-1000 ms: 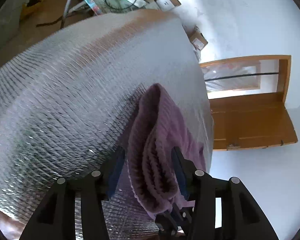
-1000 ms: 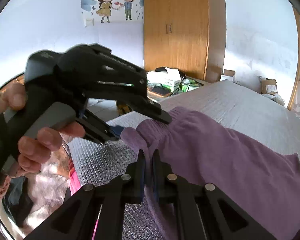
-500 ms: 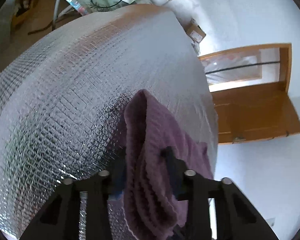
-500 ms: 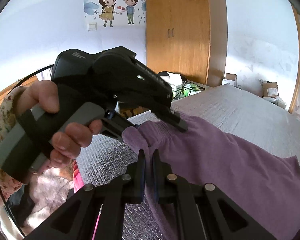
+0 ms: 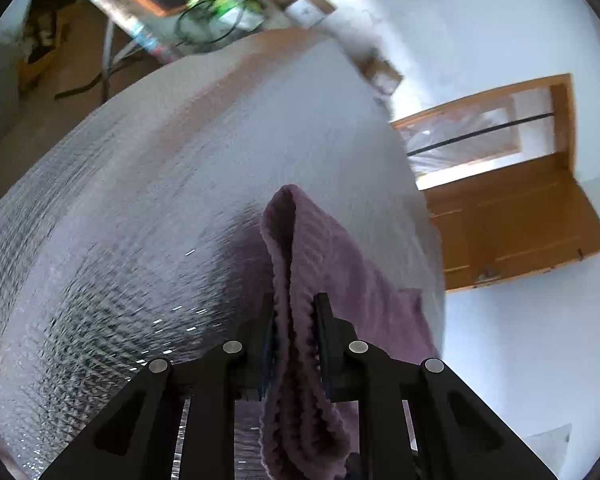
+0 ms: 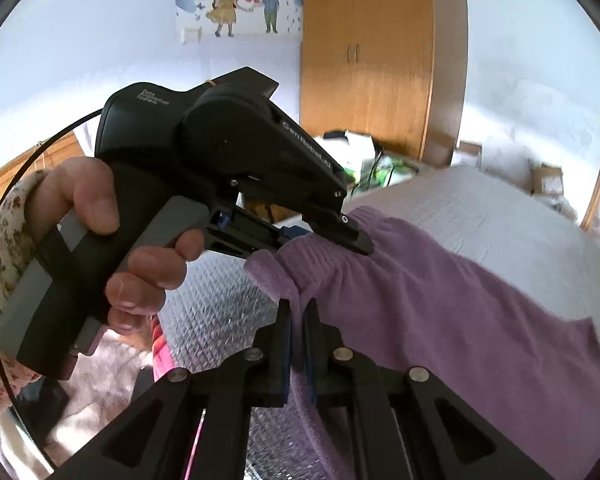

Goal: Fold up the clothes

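Purple ribbed knit, a soft garment (image 5: pixel 300 360), fills the gap between the fingers of the left gripper (image 5: pixel 294 320); its jaws have just been closing and now press a bunched fold of the cloth from both sides. From there the fold rises in a narrow ridge and the rest spreads flat toward the right edge of the bed with the silvery quilted cover (image 5: pixel 140 220).

In the right wrist view, the right gripper (image 6: pixel 296 316) has its jaws drawn narrow, pinching a thin edge of the same purple garment (image 6: pixel 440 308) just beside a rolled corner. A little past it the left gripper (image 6: pixel 332 236) bites the cloth from the left (its black housing and grey handle fill much of the view), held by a hand (image 6: pixel 140 256) in a floral sleeve (image 6: pixel 4 240). The two grips sit close together at the near end of the garment, which trails away to the right over the bed (image 6: pixel 500 208).

Below the hand, off the near edge of the bed, lie pale pink fabric (image 6: pixel 112 368) and a bright pink strip (image 6: pixel 160 348). Farther off stand a cluttered table (image 6: pixel 364 152), a wooden wardrobe (image 6: pixel 368 56) and a cartoon wall sticker of two children (image 6: pixel 244 0).
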`<action>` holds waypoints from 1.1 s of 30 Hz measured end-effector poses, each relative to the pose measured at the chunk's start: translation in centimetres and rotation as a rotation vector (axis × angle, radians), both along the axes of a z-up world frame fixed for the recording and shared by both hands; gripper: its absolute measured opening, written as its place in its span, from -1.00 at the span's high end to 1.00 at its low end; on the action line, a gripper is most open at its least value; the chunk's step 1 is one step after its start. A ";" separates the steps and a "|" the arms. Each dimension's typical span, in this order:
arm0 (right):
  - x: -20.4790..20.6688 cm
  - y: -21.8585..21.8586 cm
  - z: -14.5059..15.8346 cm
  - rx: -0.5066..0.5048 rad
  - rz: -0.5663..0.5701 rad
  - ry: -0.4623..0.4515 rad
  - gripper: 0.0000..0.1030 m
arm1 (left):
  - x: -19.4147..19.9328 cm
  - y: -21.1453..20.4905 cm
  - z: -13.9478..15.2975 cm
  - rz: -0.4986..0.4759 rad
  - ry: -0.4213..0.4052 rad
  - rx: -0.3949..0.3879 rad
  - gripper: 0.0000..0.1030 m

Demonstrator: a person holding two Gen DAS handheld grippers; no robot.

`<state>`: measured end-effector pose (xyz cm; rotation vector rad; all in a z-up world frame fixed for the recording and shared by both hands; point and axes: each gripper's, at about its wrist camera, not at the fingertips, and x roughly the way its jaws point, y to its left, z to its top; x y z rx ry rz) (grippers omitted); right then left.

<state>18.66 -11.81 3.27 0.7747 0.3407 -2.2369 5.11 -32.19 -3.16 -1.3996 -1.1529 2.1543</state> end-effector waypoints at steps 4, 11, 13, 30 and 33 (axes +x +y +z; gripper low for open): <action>-0.1 0.3 0.0 -0.012 0.003 -0.001 0.89 | 0.3 0.0 0.7 0.010 0.030 0.008 0.63; 0.7 2.3 1.8 -0.088 -0.014 0.032 0.89 | 0.8 2.0 4.7 -0.015 0.125 -0.044 0.63; 1.1 2.9 2.4 -0.101 -0.020 0.048 0.89 | 0.6 2.9 5.8 -0.023 0.149 -0.063 0.63; 3.6 11.0 6.5 -0.143 -0.158 0.138 0.89 | 0.9 11.6 11.7 -0.147 0.287 -0.095 0.63; 3.6 12.5 7.2 -0.158 -0.181 0.149 0.89 | 0.9 13.4 12.4 -0.175 0.301 -0.099 0.63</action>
